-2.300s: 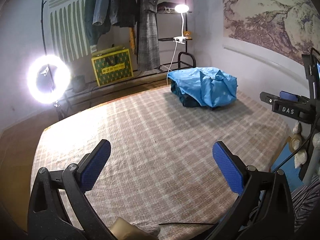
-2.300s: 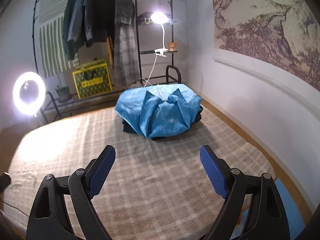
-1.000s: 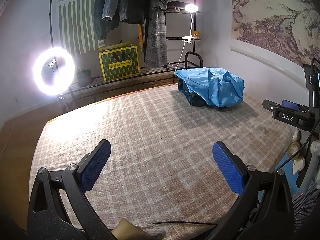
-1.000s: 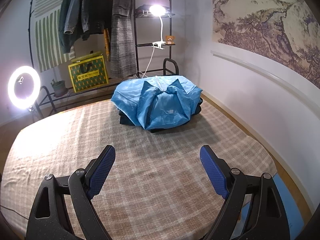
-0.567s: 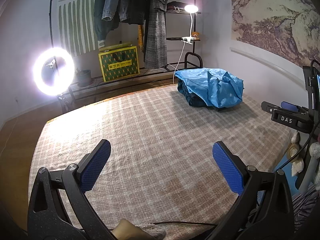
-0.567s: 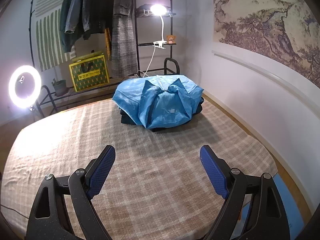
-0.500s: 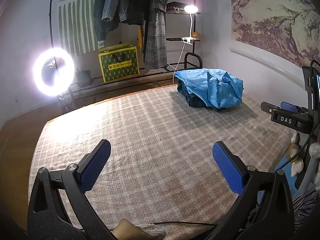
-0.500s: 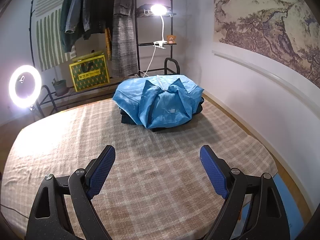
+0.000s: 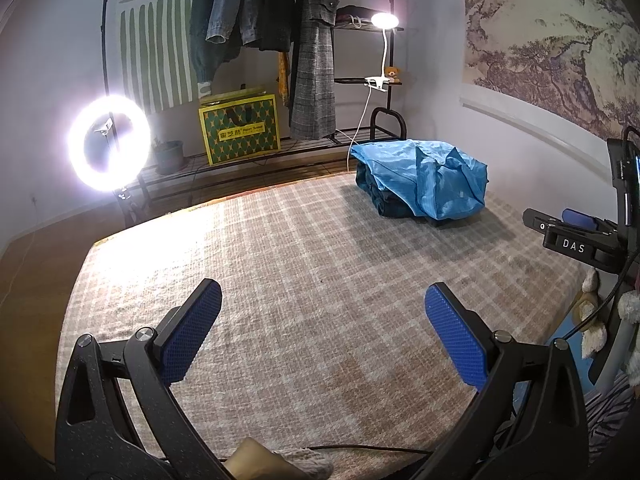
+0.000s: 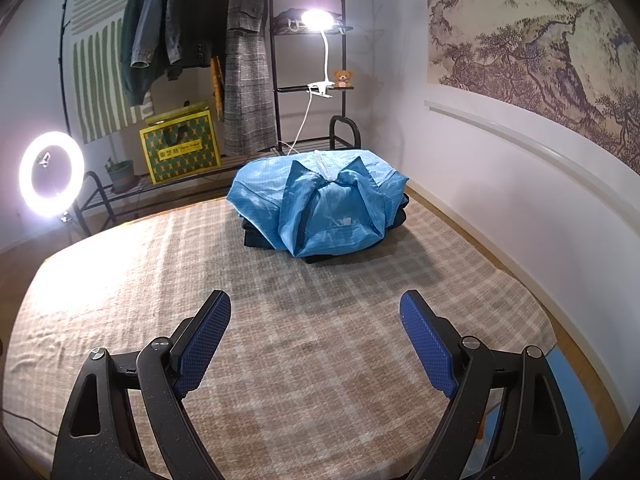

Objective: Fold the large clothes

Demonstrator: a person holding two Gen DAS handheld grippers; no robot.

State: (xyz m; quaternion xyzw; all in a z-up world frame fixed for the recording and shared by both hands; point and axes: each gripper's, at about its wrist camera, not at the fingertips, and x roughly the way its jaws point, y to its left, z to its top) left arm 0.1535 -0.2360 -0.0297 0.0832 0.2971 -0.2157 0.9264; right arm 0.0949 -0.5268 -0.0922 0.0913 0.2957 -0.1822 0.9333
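A folded blue garment (image 10: pixel 324 204) lies on top of a stack of dark folded clothes (image 10: pixel 256 236) at the far side of the checked bed cover (image 10: pixel 304 344). It also shows in the left wrist view (image 9: pixel 428 176) at the far right corner. My left gripper (image 9: pixel 324 324) is open and empty above the near part of the bed. My right gripper (image 10: pixel 316 332) is open and empty, well short of the stack. The right gripper's body (image 9: pixel 576 236) shows at the right edge of the left wrist view.
A lit ring light (image 9: pixel 108 144) stands at the bed's left. A clothes rack with hanging coats (image 10: pixel 236 60), a yellow-green box (image 10: pixel 180 148) and a clip lamp (image 10: pixel 316 20) stand behind the bed. A wall (image 10: pixel 520 208) runs along the right side.
Both grippers stay open. The views shifted slightly; the blue stack sits marginally lower and farther right in the left wrist view than a second ago.
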